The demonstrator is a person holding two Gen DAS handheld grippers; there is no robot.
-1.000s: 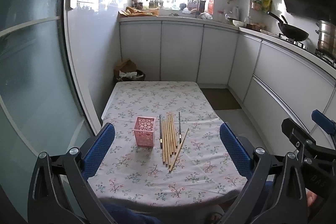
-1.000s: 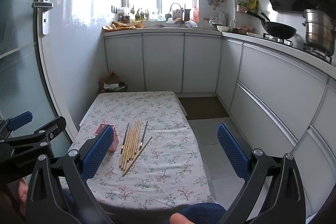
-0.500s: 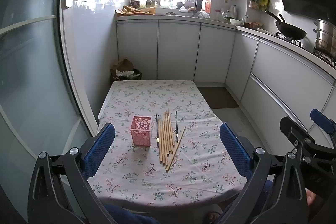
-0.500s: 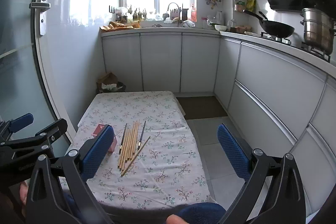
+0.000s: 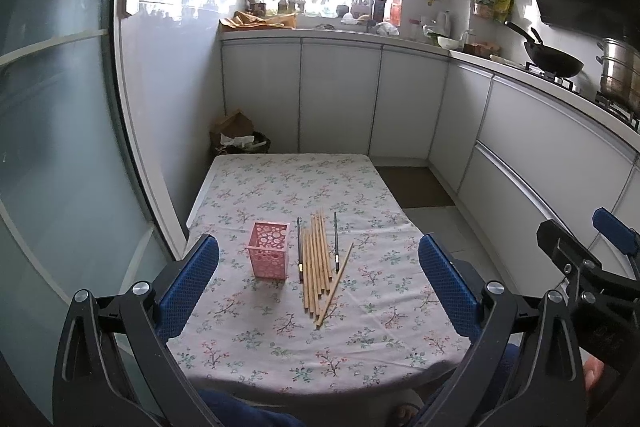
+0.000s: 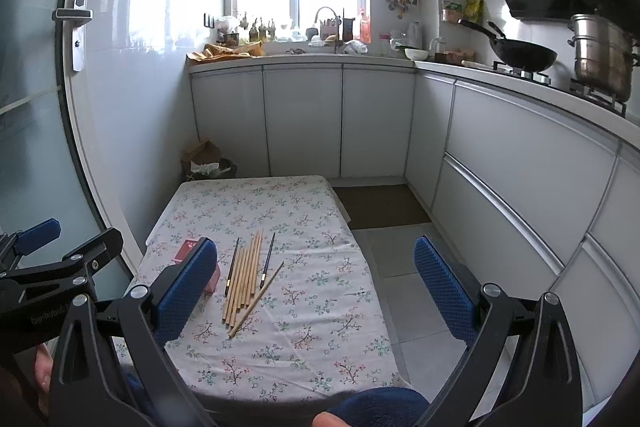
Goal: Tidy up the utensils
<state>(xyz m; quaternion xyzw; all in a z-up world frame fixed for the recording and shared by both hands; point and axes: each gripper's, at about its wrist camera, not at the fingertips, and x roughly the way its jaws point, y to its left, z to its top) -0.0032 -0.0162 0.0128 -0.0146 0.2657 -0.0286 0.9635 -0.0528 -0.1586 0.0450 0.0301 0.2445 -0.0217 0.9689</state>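
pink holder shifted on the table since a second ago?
No. The pink holder sits just left of the chopsticks with the same gap, on the same tablecloth pattern; only the camera moved.

A table (image 5: 280, 187) under a floral cloth (image 5: 360, 327) carries the lot. A pink holder (image 5: 267, 255) stands upright left of centre. Just right of it, wooden chopsticks (image 5: 316, 259) lie side by side, flanked by two dark chopsticks (image 5: 299, 249); one wooden stick (image 5: 336, 285) lies askew.
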